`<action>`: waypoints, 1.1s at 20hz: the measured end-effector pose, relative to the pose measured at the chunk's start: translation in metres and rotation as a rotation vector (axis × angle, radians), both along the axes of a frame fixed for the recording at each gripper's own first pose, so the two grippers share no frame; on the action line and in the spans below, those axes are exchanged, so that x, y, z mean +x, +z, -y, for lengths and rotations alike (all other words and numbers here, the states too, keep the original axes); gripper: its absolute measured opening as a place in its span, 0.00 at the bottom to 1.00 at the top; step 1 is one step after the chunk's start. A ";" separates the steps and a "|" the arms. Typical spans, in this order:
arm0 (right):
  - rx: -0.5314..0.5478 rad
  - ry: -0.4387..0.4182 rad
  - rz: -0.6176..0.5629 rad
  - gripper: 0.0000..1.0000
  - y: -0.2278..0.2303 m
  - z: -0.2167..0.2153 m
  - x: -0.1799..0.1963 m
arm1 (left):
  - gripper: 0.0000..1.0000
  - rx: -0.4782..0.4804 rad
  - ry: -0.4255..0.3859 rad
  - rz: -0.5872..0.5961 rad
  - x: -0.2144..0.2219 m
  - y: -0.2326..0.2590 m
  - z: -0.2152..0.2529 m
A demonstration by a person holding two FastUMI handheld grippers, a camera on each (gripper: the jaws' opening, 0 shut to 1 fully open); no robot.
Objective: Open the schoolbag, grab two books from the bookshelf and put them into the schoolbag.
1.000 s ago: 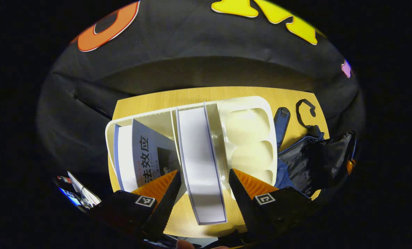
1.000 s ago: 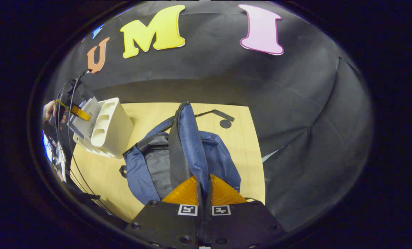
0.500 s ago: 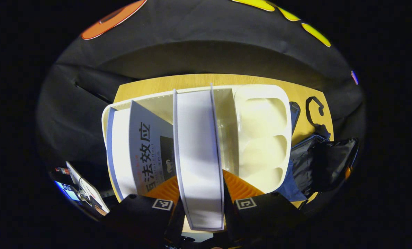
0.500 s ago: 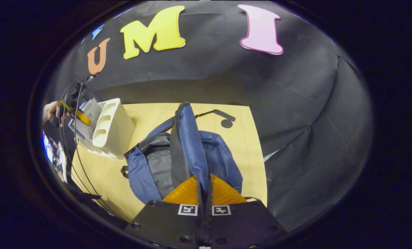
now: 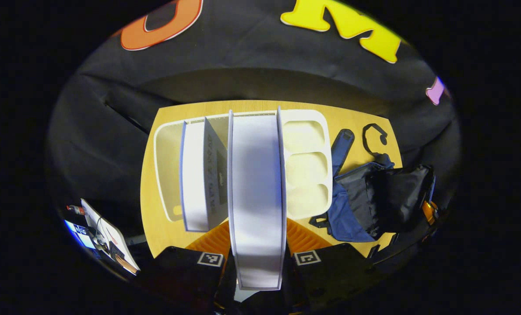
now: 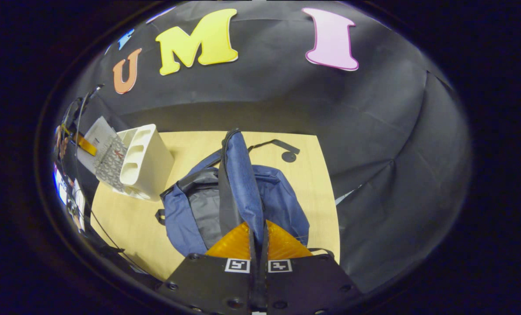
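Left gripper (image 5: 257, 243) clamps a white book (image 5: 256, 192) by its edge, above the bookshelf (image 5: 306, 164) on the counter (image 5: 155, 218); a 2nd book (image 5: 194, 175) stands in the shelf. Right gripper (image 6: 258, 243) pinches the schoolbag (image 6: 243, 192) flap, holding the mouth open. Risks: book pivots w/ an edge-only grip & slips; corner snags a shelf divider, tipping the shelf; flap slips, mouth collapses.

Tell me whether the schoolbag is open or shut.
Open: the right gripper holds the schoolbag flap up, and its grey lining shows inside.
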State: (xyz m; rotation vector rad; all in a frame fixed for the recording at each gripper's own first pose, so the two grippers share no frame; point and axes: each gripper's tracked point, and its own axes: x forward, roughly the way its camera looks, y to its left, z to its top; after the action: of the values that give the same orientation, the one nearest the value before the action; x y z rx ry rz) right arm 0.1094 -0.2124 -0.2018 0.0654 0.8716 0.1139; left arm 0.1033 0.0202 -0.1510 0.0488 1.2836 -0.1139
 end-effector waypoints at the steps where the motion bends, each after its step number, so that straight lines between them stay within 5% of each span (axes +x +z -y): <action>1: 0.000 0.000 0.000 0.01 0.000 -0.001 -0.002 | 0.48 0.003 -0.011 0.022 -0.011 0.011 -0.007; 6: 0.002 -0.015 0.004 0.00 0.003 -0.004 -0.012 | 0.41 -0.146 0.010 0.166 -0.051 0.068 -0.010; 10: -0.001 -0.024 0.003 0.00 0.003 -0.005 -0.016 | 0.42 -0.438 0.046 0.213 -0.074 0.085 0.061; 14: -0.031 -0.016 0.012 0.00 0.000 -0.008 -0.019 | 0.43 -0.699 0.099 0.137 -0.092 0.068 0.143; 22: -0.004 -0.048 0.029 0.00 0.000 -0.007 -0.019 | 0.48 -0.851 0.174 0.155 -0.086 -0.011 0.261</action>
State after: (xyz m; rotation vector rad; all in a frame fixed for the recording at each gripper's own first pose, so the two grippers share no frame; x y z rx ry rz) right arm 0.0905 -0.2052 -0.2022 0.0804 0.8403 0.0684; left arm 0.0175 -0.2408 -0.1621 -0.7667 0.9957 -0.4871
